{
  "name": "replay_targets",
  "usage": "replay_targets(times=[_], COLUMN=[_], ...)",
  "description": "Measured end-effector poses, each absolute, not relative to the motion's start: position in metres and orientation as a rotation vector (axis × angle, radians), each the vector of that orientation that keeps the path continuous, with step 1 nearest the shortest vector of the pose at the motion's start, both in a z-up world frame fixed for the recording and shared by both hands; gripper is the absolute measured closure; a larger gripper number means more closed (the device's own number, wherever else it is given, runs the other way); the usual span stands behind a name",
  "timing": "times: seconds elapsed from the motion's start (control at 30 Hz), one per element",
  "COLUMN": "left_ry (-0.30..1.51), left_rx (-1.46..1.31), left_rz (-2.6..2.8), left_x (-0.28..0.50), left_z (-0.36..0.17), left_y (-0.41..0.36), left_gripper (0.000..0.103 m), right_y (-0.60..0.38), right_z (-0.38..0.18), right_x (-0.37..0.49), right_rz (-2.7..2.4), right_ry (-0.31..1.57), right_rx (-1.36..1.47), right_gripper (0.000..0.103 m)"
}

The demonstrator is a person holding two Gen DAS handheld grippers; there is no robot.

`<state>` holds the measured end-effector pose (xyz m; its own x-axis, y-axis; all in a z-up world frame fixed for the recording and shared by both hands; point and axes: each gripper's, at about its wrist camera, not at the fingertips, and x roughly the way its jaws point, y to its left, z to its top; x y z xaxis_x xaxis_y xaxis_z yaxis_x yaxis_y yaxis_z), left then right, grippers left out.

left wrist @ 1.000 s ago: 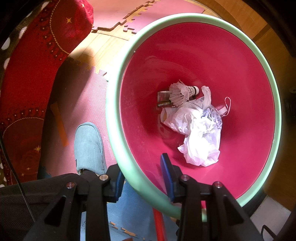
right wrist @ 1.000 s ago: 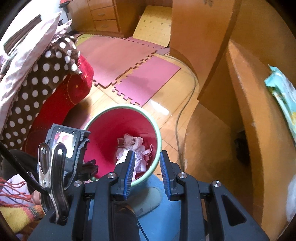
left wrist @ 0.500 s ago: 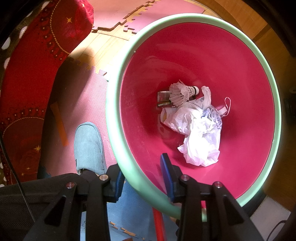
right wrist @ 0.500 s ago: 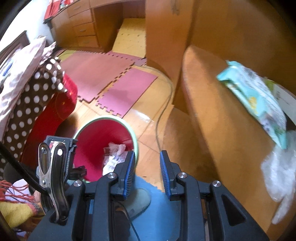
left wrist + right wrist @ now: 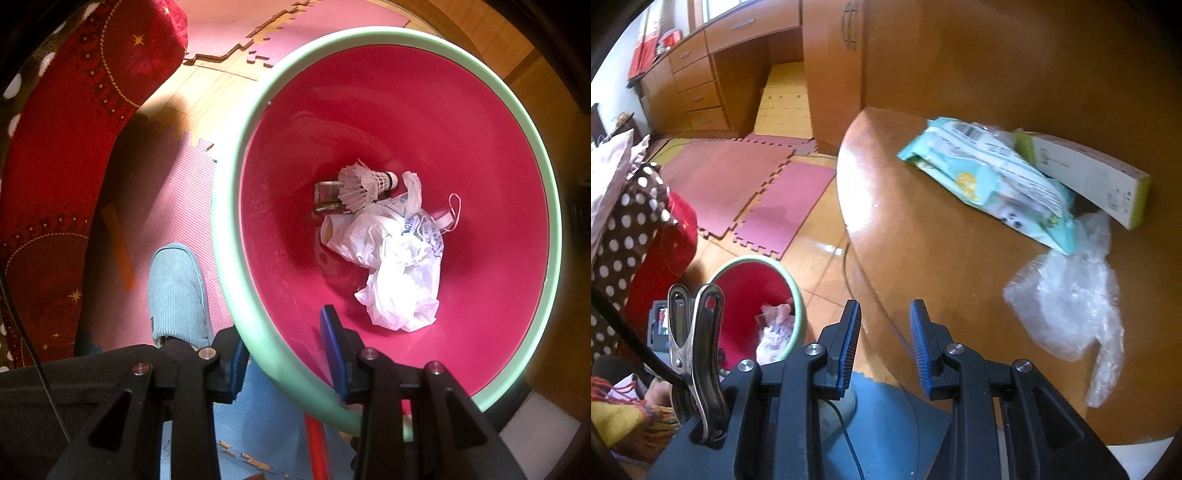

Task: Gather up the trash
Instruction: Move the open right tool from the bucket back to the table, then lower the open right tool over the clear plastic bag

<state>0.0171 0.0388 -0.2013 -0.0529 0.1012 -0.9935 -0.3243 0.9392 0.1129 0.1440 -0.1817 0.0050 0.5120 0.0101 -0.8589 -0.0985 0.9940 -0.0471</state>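
A pink bin with a pale green rim [image 5: 229, 236] fills the left wrist view. At its bottom lie a crumpled white plastic bag [image 5: 399, 266], a shuttlecock [image 5: 364, 186] and a small wrapper. My left gripper [image 5: 284, 356] points straight down and is shut on the near rim, one pad outside and one inside. My right gripper [image 5: 884, 347] stands open and empty above the edge of a round wooden table [image 5: 923, 229]. On that table, to the right, lie a clear crumpled plastic wrap [image 5: 1071, 306], a teal wipes pack [image 5: 990, 173] and a long box [image 5: 1089, 177]. The bin [image 5: 799, 314] sits low on the left.
A foot in a grey-blue slipper [image 5: 177, 295] stands beside the bin on pink foam mats [image 5: 738, 177]. A red cushion [image 5: 74, 147] and a polka-dot cushion [image 5: 628, 229] lie to the left. Wooden drawers [image 5: 698, 85] line the far wall. A cable [image 5: 846, 266] runs along the floor.
The right gripper has risen and swung right, from over the bin toward the table, so the wrap, pack and box come into view. The left gripper and bin have not moved.
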Motion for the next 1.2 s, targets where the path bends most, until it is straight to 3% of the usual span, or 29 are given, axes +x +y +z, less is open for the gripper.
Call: replay_targets(times=[0.57,0.7,1.2], left_ry=[1.588,1.587,1.586], left_rx=[-0.175,-0.175,-0.174], left_rz=[0.350,0.352,0.352], left_x=[0.017,0.017,0.018], left_z=[-0.201,-0.200,-0.200], left_y=[0.039,0.039,0.038], left_gripper=[0.065,0.065,0.065], right_y=[-0.212,-0.223,-0.253], right_z=[0.017,0.017,0.020], right_x=[0.129,0.127,0.123], right_rz=[-0.042,-0.091,-0.191], right_ry=[1.021,1.025,1.027], right_rx=[-0.089,-0.087,-0.086], right_gripper=[0.074,0.066,0.065])
